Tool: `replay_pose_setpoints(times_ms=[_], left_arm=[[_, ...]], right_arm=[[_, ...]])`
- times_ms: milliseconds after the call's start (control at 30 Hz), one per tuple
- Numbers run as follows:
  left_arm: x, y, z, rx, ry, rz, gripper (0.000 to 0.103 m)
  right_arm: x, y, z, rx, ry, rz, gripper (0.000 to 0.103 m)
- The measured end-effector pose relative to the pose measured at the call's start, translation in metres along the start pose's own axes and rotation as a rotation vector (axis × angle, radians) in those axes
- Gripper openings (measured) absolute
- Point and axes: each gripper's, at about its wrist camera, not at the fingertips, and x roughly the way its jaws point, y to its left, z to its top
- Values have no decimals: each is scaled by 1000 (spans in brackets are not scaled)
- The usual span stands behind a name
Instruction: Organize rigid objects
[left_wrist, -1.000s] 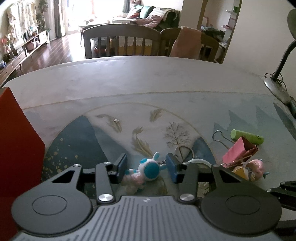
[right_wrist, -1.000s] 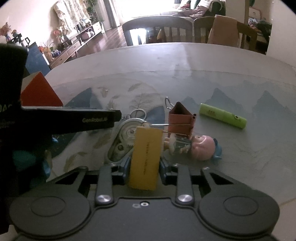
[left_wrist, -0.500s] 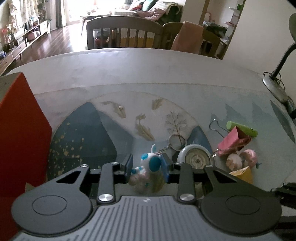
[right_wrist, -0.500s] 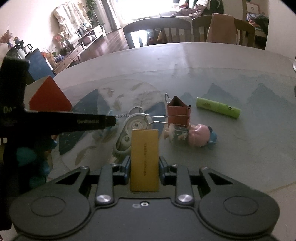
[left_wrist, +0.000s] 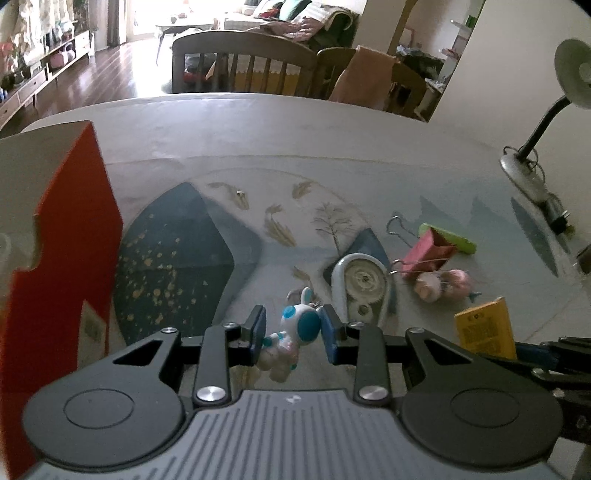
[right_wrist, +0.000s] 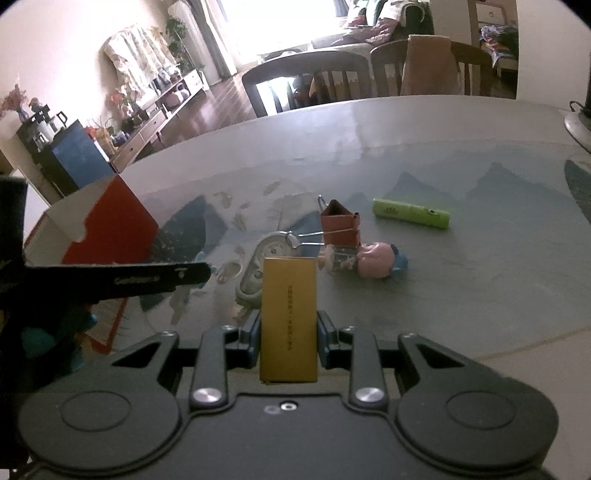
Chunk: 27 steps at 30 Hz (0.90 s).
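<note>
My left gripper (left_wrist: 293, 330) is shut on a small white and blue rabbit keychain figure (left_wrist: 291, 332) and holds it above the table. My right gripper (right_wrist: 288, 332) is shut on a flat yellow box (right_wrist: 289, 317), which also shows in the left wrist view (left_wrist: 485, 326). On the table lie a white tape dispenser (left_wrist: 364, 284), a pink binder clip (left_wrist: 428, 251), a pink pig figure (right_wrist: 373, 256) and a green tube (right_wrist: 410, 214). A red open box (left_wrist: 70, 258) stands at the left.
A desk lamp base (left_wrist: 524, 173) with its cord sits at the table's far right. Wooden chairs (left_wrist: 243, 66) stand behind the far edge. The left gripper's body (right_wrist: 110, 280) crosses the left side of the right wrist view.
My left gripper closed on the rabbit figure and lifted it off the table, toward the near side. My right gripper rose a little with the yellow box.
</note>
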Motion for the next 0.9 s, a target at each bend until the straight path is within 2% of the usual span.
replay_pose_setpoints(times_ms=[300,367,533,633,767,833,900], left_arm=[[-41,1,-6,-34,-7,-37,31],[-51,2,-7,-38,-16,-49,24],[-69,7,-7,-30,-40,-54,24],[-70,10,-10,0,-27,-66,24],[-65,6,-18,99,-20,-57,24],[-57,9,-22,109,2,-58,24],[-50,13,-28,93,22,-65,34]], right_arm=[[-21,15,-1,-13,-21,25,28],[-25,21,-1,-24,-27,25,28],[-36,37,0,-54,-52,17,28],[-41,41,-1,-48,-66,13,28],[-45,45,-7,-41,-68,5,28],[-47,45,-11,-38,-66,-2,28],[-47,43,-16,-29,-60,-10,28]])
